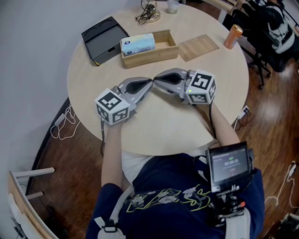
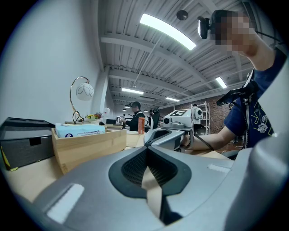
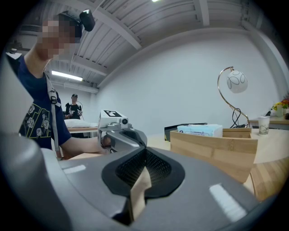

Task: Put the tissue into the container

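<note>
A pale blue tissue pack (image 1: pixel 138 43) lies in the left end of an open wooden box (image 1: pixel 161 52) at the far side of the round table (image 1: pixel 159 130). The pack (image 2: pixel 79 130) and box (image 2: pixel 88 146) show left in the left gripper view, and the pack (image 3: pixel 200 130) and box (image 3: pixel 212 146) right in the right gripper view. My left gripper (image 1: pixel 150 82) and right gripper (image 1: pixel 156 80) rest on the table nearer me, tips almost meeting, both shut and empty. The left gripper (image 2: pixel 146 160) and right gripper (image 3: pixel 144 159) hold nothing.
A dark grey case (image 1: pixel 103 39) sits left of the box. A wooden lid (image 1: pixel 199 46) lies to its right, with an orange can (image 1: pixel 232 36) beyond it. A lamp base with cable (image 1: pixel 148 14) and a cup (image 1: pixel 172 6) stand at the far edge.
</note>
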Demonstrator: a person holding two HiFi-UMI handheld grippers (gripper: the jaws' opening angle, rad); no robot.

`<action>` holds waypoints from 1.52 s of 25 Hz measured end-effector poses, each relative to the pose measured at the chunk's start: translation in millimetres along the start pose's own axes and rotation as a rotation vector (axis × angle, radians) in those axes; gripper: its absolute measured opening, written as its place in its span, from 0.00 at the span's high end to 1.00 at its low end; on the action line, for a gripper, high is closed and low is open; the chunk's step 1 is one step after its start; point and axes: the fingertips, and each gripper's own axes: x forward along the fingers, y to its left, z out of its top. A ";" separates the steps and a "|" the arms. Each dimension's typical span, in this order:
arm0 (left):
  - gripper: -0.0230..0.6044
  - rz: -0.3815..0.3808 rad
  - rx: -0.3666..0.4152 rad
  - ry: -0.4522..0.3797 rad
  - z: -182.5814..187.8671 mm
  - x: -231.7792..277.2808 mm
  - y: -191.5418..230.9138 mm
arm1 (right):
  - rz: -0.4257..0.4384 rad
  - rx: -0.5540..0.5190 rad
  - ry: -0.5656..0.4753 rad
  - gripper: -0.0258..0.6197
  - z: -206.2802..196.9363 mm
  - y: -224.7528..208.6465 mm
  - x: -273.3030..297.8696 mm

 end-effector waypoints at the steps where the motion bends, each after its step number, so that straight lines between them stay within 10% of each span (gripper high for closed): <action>1: 0.96 0.000 0.000 0.000 0.1 0.0 0.0 | 0.000 0.000 0.000 0.96 0.1 -0.1 0.0; 38: 0.96 0.002 -0.005 0.004 1.7 1.7 0.6 | 0.006 0.004 0.005 0.96 -0.1 -1.8 -1.7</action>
